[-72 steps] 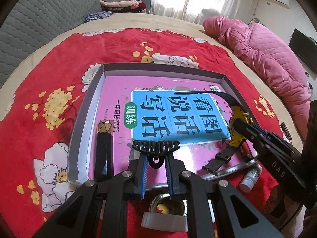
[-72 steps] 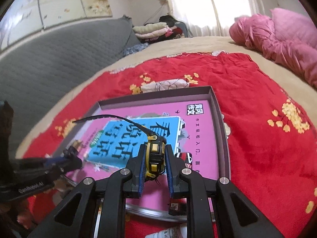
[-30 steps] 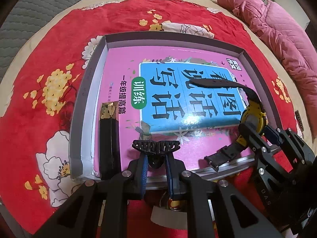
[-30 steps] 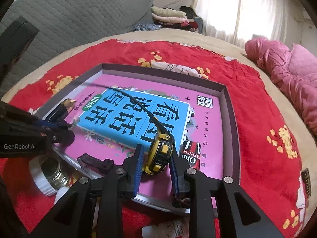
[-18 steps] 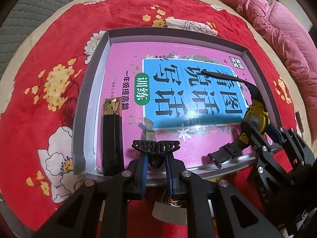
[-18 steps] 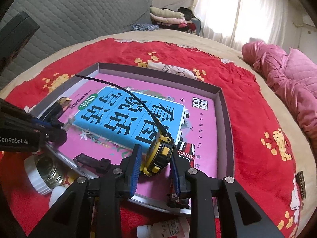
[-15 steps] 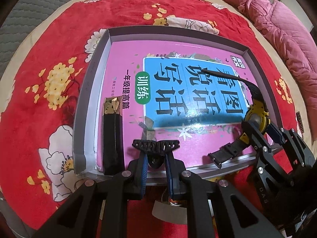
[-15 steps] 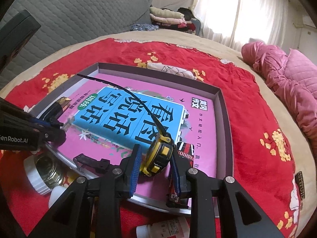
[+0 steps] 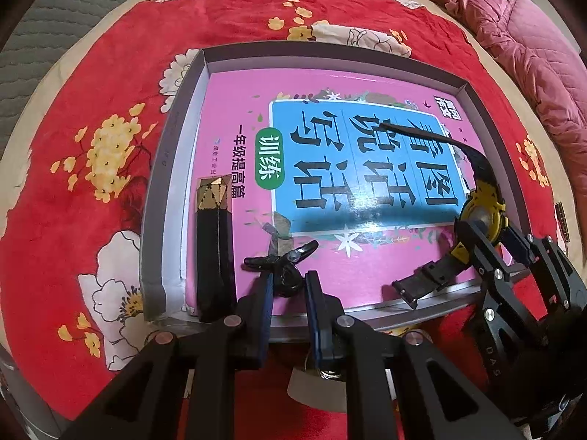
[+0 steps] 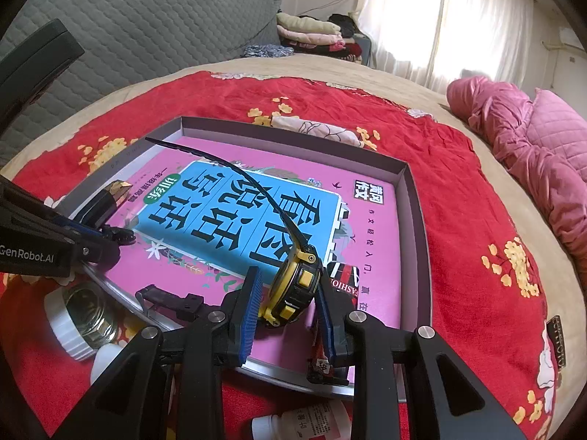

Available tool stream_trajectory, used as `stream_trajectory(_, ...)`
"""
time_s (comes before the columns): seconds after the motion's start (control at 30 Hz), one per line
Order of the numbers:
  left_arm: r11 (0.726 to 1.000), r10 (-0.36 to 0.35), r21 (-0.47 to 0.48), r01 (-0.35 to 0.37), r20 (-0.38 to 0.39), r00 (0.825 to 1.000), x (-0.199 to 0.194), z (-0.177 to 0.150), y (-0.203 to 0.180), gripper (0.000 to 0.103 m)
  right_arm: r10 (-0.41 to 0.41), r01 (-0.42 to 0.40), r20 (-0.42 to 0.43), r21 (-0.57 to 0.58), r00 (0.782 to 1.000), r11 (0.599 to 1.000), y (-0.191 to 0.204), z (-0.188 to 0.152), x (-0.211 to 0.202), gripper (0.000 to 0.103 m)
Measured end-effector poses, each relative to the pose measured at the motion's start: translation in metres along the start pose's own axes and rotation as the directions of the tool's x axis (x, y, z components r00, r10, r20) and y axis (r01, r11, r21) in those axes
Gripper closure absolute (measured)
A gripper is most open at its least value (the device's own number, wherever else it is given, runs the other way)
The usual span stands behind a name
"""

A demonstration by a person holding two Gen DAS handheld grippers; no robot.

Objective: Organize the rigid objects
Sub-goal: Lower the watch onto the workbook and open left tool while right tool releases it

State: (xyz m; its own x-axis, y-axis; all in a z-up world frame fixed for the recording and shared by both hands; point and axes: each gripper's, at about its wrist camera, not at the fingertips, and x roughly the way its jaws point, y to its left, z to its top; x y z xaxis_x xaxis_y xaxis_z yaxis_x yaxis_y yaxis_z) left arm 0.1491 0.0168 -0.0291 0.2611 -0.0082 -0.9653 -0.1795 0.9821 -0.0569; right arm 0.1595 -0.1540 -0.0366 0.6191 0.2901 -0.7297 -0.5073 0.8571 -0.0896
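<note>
- The right gripper (image 10: 288, 295) straddles the yellow watch (image 10: 295, 286) at 5 o'clock in the tray (image 10: 418, 220); its fingers are narrow but parted, apparently letting the watch settle on the book (image 10: 238, 216).
- The left gripper (image 9: 288, 286) pinches a black hair clip (image 9: 280, 260) low over the book, ready to set down.
- The jar (image 10: 82, 317) outside the tray is half hidden.

"GenRobot.AI" is printed on the left gripper (image 10: 121, 236); the book (image 10: 234, 220) shows Chinese characters, probably 看图说话.
</note>
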Motion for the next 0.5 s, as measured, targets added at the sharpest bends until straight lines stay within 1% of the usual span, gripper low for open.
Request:
stream_trajectory(0.13,1.0,-0.008,-0.015,0.008,0.031,0.999,-0.006,-0.006,0.005,0.086,-0.007,0.007,0.002,0.004,1.0,1.0,-0.002,0.001,-0.001,0.073)
stream_trajectory(0.27,1.0,0.0,-0.003,0.0,0.051,0.999,-0.012,-0.011,0.007,0.085,-0.012,0.012,0.001,0.007,1.0,1.0,-0.002,0.001,-0.001,0.073)
stream_trajectory(0.5,1.0,-0.017,-0.009,0.018,0.083,0.996,-0.023,-0.017,0.011,0.083,-0.024,0.024,0.0,0.003,1.0,1.0,-0.004,0.001,-0.002,0.073)
